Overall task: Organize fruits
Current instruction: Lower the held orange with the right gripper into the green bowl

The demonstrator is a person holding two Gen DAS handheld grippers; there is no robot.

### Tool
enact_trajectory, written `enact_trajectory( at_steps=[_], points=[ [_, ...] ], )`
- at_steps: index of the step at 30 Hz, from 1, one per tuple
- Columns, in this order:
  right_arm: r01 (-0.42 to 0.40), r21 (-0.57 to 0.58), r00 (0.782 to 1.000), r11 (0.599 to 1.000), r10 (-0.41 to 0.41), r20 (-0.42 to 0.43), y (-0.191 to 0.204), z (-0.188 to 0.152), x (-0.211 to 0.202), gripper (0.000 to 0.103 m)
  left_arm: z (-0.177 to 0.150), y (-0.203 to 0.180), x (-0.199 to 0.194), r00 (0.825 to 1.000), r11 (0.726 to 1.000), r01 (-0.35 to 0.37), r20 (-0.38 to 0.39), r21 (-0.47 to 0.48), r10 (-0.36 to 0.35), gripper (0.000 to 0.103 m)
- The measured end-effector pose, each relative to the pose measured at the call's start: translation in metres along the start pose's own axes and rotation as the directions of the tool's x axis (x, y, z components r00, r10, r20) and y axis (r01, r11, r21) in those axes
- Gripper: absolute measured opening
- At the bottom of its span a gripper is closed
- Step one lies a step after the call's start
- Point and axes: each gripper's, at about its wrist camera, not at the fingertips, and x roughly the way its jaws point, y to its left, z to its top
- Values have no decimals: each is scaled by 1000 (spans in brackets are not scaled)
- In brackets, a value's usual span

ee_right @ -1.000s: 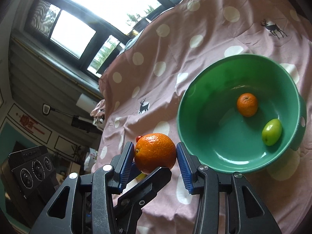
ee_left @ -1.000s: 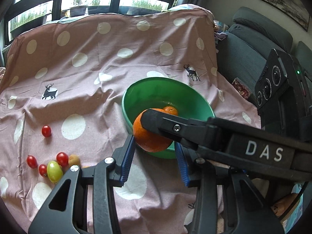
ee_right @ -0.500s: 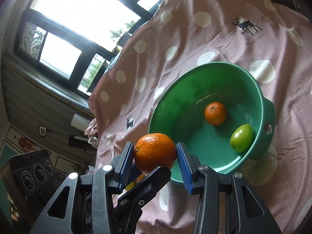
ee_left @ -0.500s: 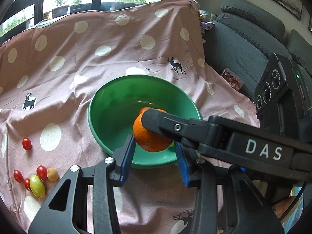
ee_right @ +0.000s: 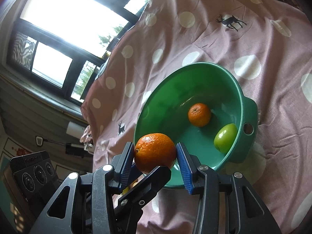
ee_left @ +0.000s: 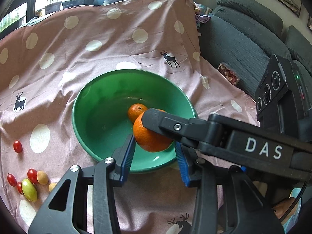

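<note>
**Two claws, one orange, a crowded landing spot**

The right gripper [ee_right: 155,149] pinches the large orange [ee_right: 155,152] between its blue pads. The left gripper [ee_left: 154,145] clamps the same fruit crosswise, just over the near rim of the green bowl [ee_left: 78,101]. If one claw lets go late, the orange could twist out and roll onto the cloth [ee_left: 97,39]. Dropped from here, it may strike the small orange [ee_right: 199,114] at 1 o'clock or the green fruit [ee_right: 225,137] at 3 o'clock. Cherry tomatoes [ee_left: 32,175] wait at the bowl's 8 o'clock

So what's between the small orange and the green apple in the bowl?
Nothing: only bare bowl floor separates the small orange and green apple. Shows in the right wrist view.
</note>
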Motion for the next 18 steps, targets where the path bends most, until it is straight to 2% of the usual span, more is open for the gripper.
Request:
enact_trajectory(
  at_steps=[18],
  points=[
    [79, 19, 997, 997, -79, -1, -7, 2, 1, 47, 0, -1, 16, 999, 999, 35, -36, -15, -36, 42]
  ],
)
